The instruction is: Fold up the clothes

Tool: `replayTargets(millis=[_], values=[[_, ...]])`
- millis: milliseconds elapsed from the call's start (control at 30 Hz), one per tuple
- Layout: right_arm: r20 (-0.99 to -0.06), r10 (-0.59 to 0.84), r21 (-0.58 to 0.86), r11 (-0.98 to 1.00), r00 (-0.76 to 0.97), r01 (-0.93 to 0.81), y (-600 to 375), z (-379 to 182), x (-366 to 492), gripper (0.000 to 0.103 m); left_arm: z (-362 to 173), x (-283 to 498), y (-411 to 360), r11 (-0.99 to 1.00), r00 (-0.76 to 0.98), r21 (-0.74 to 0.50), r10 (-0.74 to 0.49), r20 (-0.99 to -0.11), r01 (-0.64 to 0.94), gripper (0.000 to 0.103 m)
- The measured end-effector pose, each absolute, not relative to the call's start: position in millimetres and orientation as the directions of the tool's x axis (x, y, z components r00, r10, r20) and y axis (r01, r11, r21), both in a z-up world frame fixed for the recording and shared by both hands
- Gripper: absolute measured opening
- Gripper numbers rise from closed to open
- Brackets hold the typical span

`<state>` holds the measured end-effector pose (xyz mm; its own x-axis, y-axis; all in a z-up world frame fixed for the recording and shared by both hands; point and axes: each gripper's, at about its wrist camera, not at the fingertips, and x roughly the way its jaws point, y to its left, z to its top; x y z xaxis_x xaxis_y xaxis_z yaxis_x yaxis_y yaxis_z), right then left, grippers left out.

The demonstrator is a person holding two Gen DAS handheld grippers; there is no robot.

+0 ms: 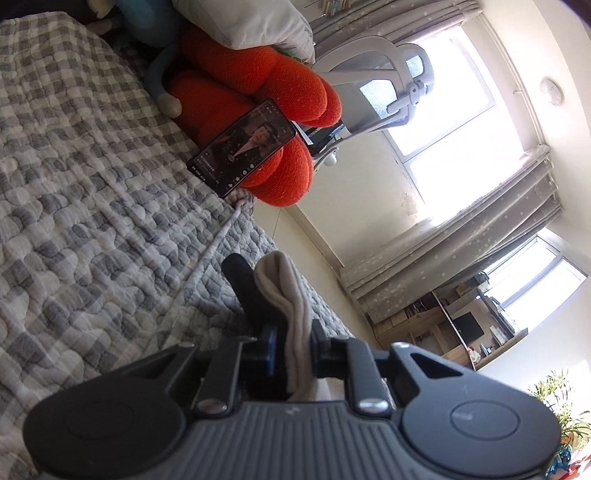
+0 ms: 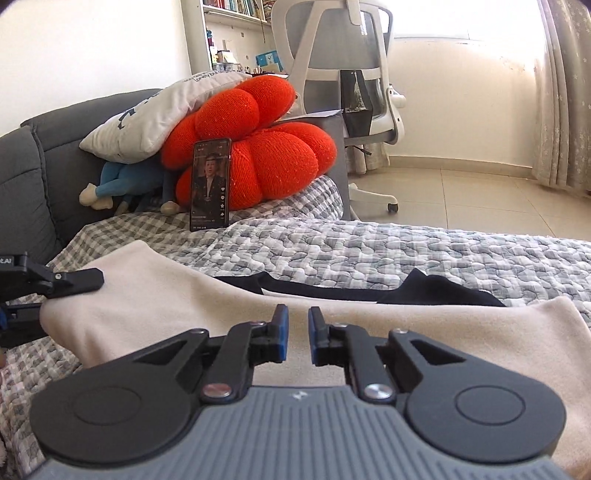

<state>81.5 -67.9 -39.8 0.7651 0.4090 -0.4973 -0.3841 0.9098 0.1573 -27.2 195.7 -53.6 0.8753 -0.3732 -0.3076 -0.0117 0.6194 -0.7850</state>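
- The left gripper (image 1: pixel 286 295) is clamped on a bunched fold of the cream garment (image 1: pixel 291 314); the cloth stands up between its two fingers and hides the far one; in the right wrist view this gripper (image 2: pixel 74 291) sits at the garment's far-left edge.
- The right gripper (image 2: pixel 298 328) hovers low over the middle of the cream garment (image 2: pixel 229 306); a narrow gap shows between its blue pads (image 2: pixel 282 334) with only cloth below, nothing pinched; the jaws read as nearly closed and empty.
- The garment lies spread across in front of the right gripper, stretching from the left gripper to well past the right side; a black garment (image 2: pixel 424 291) lies just beyond it, partly tucked under its far edge.
- Ahead of the right gripper and well apart, a phone (image 2: pixel 209 184) stands upright with its screen lit, leaning against an orange knotted cushion (image 2: pixel 266 155); a white pillow (image 2: pixel 159 110) rests on top of the cushion; a blue soft toy (image 2: pixel 125 181) lies beneath the pillow, left of the phone.
- Nothing stands between the right gripper and the cloth.
- The surface is a grey-and-white checked quilt (image 2: pixel 369 251) over a grey sofa (image 2: pixel 26 177).
- Beyond stand a white mesh office chair (image 2: pixel 354 74), a bookshelf (image 2: pixel 236 33), pale floor tiles (image 2: pixel 461 195), star-patterned curtains (image 1: pixel 461 251) and bright windows (image 1: pixel 443 88).
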Motion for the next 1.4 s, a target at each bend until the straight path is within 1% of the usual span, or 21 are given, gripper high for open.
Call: replayTargets(millis=[33,100,300,333,400,533,600,733,900,1167,1267,1367,1400], values=[[-0.517,0.396,0.154,0.915,0.759,-0.373,-67.1,-43.5,86.7,0.009,-52.7,-26.8,194.6,0.621,0.876,-0.784,-0.372,-0.307,-0.011,0.016],[-0.549,0.386,0.160,0.919,0.741,-0.361,-66.9,-53.3,95.6,0.003,-50.8,-25.9,192.9,0.616,0.876,-0.788,-0.377,-0.302,-0.006,0.016],[-0.537,0.398,0.203,0.917,0.744,-0.344,-72.5,-52.6,96.3,0.003,-25.5,-25.0,176.1,0.622,0.875,-0.781,-0.407,-0.263,0.055,0.016],[-0.532,0.407,0.217,0.913,0.743,-0.345,-74.5,-52.7,95.4,0.005,-20.1,-23.7,171.3,0.629,0.873,-0.775,-0.413,-0.260,0.067,0.016],[-0.521,0.437,0.267,0.899,0.733,-0.347,-81.6,-51.2,94.1,0.013,-10.1,-20.8,161.0,0.643,0.868,-0.760,-0.424,-0.258,0.089,0.016],[-0.504,0.494,0.393,0.862,0.708,-0.322,-100.2,-44.6,92.7,0.024,5.7,-12.4,139.4,0.659,0.851,-0.740,-0.460,-0.254,0.135,0.016],[-0.485,0.518,0.454,0.838,0.704,-0.304,-111.4,-41.6,89.8,0.044,10.9,-7.7,127.1,0.660,0.840,-0.734,-0.481,-0.250,0.159,0.016],[-0.431,0.556,0.574,0.776,0.711,-0.259,-140.2,-33.5,83.6,0.046,17.6,3.3,99.3,0.668,0.808,-0.716,-0.528,-0.262,0.204,0.016],[-0.358,0.575,0.713,0.677,0.735,-0.182,-179.7,-29.6,81.0,0.049,16.4,20.2,62.9,0.680,0.751,-0.690,-0.586,-0.305,0.250,0.016],[-0.288,0.603,0.859,0.506,0.744,-0.077,-218.2,-47.1,78.2,0.050,-8.1,42.6,18.2,0.707,0.671,-0.652,-0.627,-0.397,0.274,0.019],[-0.280,0.611,0.872,0.485,0.740,-0.070,-222.7,-45.9,77.5,0.051,-18.6,46.1,12.9,0.705,0.654,-0.656,-0.634,-0.412,0.270,0.022],[-0.260,0.620,0.889,0.452,0.740,-0.066,-227.1,-47.1,77.8,0.053,-27.6,48.7,13.7,0.673,0.627,-0.687,-0.667,-0.403,0.274,0.026],[-0.249,0.626,0.898,0.436,0.739,-0.066,-229.1,-48.2,77.7,0.055,-30.2,49.1,14.9,0.659,0.617,-0.700,-0.679,-0.397,0.275,0.031]])
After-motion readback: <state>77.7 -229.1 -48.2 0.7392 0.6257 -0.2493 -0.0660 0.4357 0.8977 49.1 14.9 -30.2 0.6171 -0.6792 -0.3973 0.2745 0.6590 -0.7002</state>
